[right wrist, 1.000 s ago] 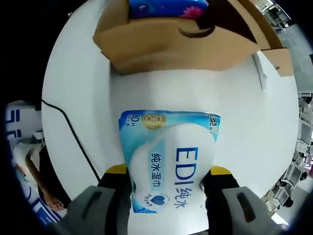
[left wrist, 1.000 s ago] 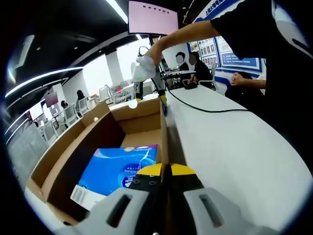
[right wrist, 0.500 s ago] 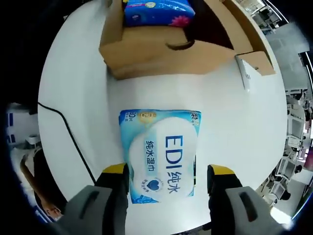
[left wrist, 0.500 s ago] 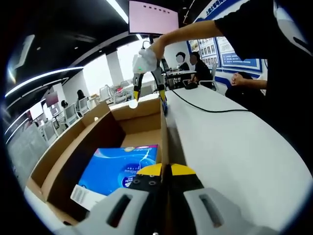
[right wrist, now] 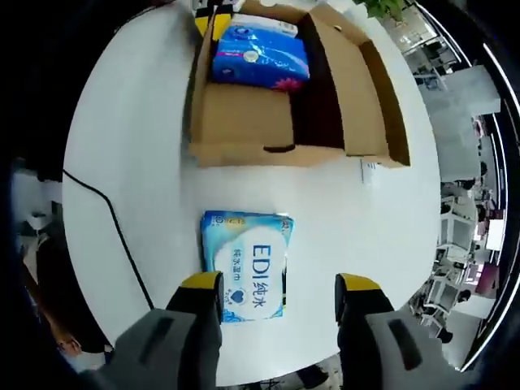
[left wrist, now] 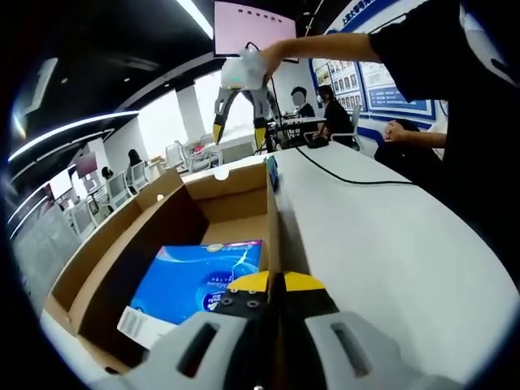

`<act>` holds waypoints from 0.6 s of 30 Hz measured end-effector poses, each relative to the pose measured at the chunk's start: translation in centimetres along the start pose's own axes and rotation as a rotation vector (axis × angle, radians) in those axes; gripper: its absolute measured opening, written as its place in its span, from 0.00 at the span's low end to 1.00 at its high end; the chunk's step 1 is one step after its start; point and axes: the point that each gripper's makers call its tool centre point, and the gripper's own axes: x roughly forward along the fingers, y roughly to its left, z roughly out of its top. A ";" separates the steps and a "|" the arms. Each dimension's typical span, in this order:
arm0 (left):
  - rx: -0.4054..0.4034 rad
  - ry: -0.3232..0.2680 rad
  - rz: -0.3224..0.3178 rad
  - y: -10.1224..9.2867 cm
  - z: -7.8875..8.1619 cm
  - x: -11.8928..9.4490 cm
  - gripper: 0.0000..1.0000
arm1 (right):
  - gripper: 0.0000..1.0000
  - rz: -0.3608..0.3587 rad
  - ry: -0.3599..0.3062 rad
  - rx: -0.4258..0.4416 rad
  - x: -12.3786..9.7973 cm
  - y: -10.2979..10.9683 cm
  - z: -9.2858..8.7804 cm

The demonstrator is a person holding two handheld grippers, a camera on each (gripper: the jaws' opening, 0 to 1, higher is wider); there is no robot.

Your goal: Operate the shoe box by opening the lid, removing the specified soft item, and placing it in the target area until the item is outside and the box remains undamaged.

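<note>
The open cardboard shoe box (left wrist: 154, 244) (right wrist: 244, 130) lies on the white table (right wrist: 325, 211). A blue soft pack (left wrist: 199, 280) (right wrist: 260, 57) rests inside it. A light-blue wet-wipes pack (right wrist: 248, 266) printed "EDI" lies flat on the table just outside the box's end wall. High above it, my right gripper (right wrist: 278, 284) (left wrist: 238, 130) is open with nothing between its fingers. My left gripper (left wrist: 272, 283) is shut on the top edge of the box's right side wall.
The box's lid flap (right wrist: 370, 89) lies folded out to one side. A black cable (right wrist: 114, 219) (left wrist: 341, 175) snakes over the table. A person in black (left wrist: 455, 81) stands at the table's right edge, and others sit at desks (left wrist: 325, 106) behind.
My right gripper opened, let the wet-wipes pack go onto the table, and rose well above it. The left gripper and the box stayed still.
</note>
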 end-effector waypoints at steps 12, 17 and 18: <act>0.004 0.000 0.002 0.0 0.0 0.0 0.03 | 0.63 -0.070 -0.104 -0.180 -4.0 -0.8 9.2; 0.007 -0.001 0.004 0.0 0.0 0.0 0.03 | 0.65 -0.096 -0.183 -0.345 -4.8 -1.1 14.2; 0.008 -0.001 0.004 0.0 0.0 0.0 0.03 | 0.66 -0.105 -0.205 -0.386 -4.9 -1.1 15.5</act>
